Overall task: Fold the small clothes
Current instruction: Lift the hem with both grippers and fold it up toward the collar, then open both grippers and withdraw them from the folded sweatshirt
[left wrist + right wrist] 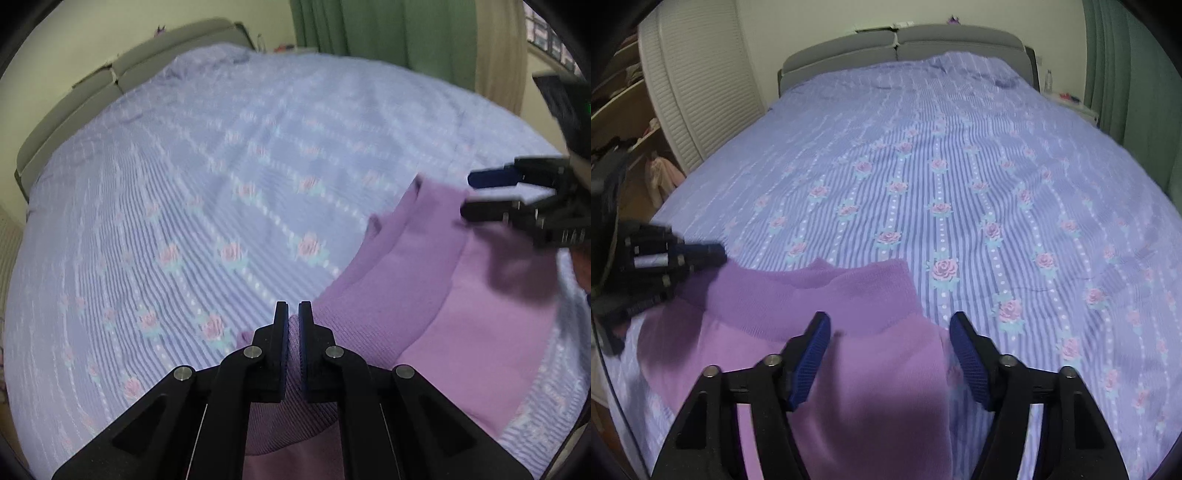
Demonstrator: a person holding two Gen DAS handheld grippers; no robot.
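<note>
Lying on the bedspread [960, 166], near its foot edge, is the purple garment [871, 354], a small knit piece with a darker ribbed band [820, 295] across the side that faces the headboard [901, 44]. The body below the band is a paler pink-purple and lies mostly flat; the band itself is rumpled, with one raised bump along its edge.

Left gripper [293, 310]: jaws drawn nearly together, only a thin gap between them, and ribbed purple knit is pinched in that gap. From the right wrist view this same gripper [713, 253] sits at the garment's left corner, at the end of the band; contact there is blurred, so the grip is read from the left wrist view alone.

Right gripper [890, 325]: jaws spread wide, blue pads [809, 365] facing each other, holding nothing. It hangs above the garment's right half, one finger over the cloth and the other over the bedspread just past the garment's right edge. Whether a fingertip touches the fabric cannot be told. In the left wrist view it shows as two parted fingers over the far end of the band [469, 195], motion-blurred.

Bedspread: lavender stripes with rows of pink roses, covering the whole bed up to the grey padded headboard. Green curtain [388, 33] stands beyond the bedspread on one side, a white louvred door [698, 74] on the other.
</note>
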